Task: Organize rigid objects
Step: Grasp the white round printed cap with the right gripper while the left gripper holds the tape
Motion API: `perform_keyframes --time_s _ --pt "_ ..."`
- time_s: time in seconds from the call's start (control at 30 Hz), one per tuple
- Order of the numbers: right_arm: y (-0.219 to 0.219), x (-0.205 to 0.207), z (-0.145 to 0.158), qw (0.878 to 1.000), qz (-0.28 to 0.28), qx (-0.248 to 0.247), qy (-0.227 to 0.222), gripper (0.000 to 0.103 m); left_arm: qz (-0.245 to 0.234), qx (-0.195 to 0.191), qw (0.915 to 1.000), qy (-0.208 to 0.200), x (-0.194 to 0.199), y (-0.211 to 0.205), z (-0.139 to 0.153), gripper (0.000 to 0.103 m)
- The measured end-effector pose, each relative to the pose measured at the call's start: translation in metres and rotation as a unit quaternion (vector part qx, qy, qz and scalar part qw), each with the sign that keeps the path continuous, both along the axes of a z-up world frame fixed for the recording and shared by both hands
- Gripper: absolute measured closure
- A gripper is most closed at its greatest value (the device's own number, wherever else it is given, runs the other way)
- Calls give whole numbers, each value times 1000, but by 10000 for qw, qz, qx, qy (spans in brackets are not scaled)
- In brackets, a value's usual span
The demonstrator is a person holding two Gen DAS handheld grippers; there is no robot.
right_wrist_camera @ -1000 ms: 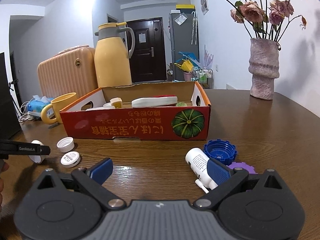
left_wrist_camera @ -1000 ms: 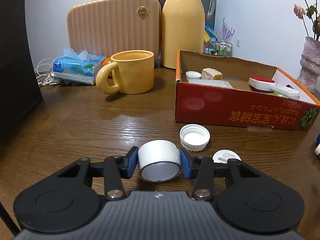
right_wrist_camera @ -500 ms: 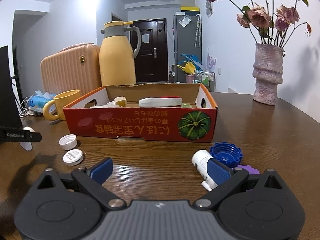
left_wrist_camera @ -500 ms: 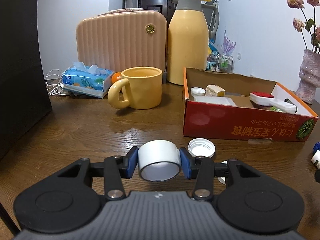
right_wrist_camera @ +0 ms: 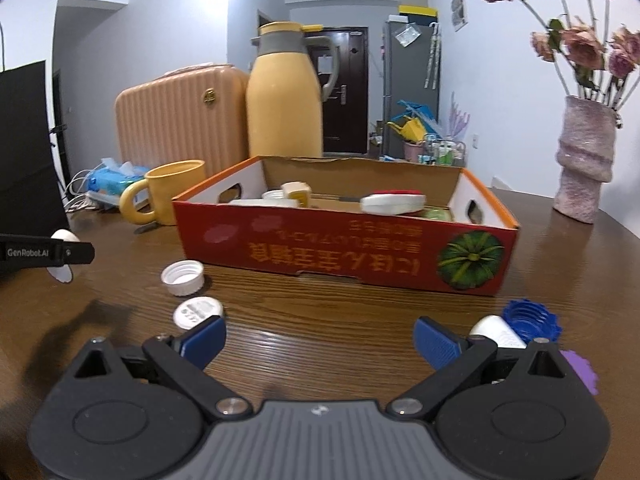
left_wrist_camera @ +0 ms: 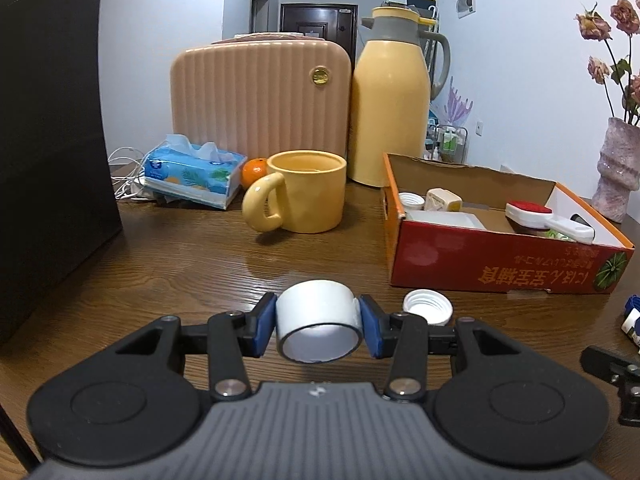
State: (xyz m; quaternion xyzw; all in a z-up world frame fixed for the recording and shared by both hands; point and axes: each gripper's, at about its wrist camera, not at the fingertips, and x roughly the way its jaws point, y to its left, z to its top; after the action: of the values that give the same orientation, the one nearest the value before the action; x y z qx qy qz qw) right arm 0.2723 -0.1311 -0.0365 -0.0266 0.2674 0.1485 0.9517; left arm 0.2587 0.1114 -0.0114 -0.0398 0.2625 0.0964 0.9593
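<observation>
My left gripper [left_wrist_camera: 318,330] is shut on a white tape roll [left_wrist_camera: 318,326], held above the wooden table; the same roll [right_wrist_camera: 62,254] shows at the left of the right wrist view. Ahead and to the right stands the red cardboard box [left_wrist_camera: 500,266], also seen in the right wrist view [right_wrist_camera: 320,248], holding a white cap, a small block, a flat white piece and a red-and-white brush. My right gripper [right_wrist_camera: 318,338] is open over bare table. Two white caps [right_wrist_camera: 183,277] [right_wrist_camera: 197,311] lie left of it; a white bottle [right_wrist_camera: 498,332], blue cap [right_wrist_camera: 530,318] and purple gear [right_wrist_camera: 580,370] lie to its right.
A yellow mug [left_wrist_camera: 300,196], tissue pack [left_wrist_camera: 192,172], orange, ribbed case [left_wrist_camera: 260,96] and yellow thermos [left_wrist_camera: 390,108] stand at the back. A black panel [left_wrist_camera: 48,140] rises on the left. A pink vase [right_wrist_camera: 584,160] with flowers stands back right.
The left gripper has lifted and drawn back with the roll, so the caps sit closer to its fingers. The right gripper has slid left, away from the white bottle that lay at its right finger.
</observation>
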Motion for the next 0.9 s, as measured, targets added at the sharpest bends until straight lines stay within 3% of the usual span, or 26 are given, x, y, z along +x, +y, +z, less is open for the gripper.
perform_keyframes --time_s 0.47,0.77,0.9 --pt "67 25 -4 9981 525 -263 185 3 88 -41 9999 -81 -8 23 4 58" --pt "93 41 -19 9944 717 -500 591 15 96 -93 9999 -78 -9 30 4 58" --pt "91 43 -20 9945 694 -383 692 21 103 -101 9999 -89 -9 30 4 58"
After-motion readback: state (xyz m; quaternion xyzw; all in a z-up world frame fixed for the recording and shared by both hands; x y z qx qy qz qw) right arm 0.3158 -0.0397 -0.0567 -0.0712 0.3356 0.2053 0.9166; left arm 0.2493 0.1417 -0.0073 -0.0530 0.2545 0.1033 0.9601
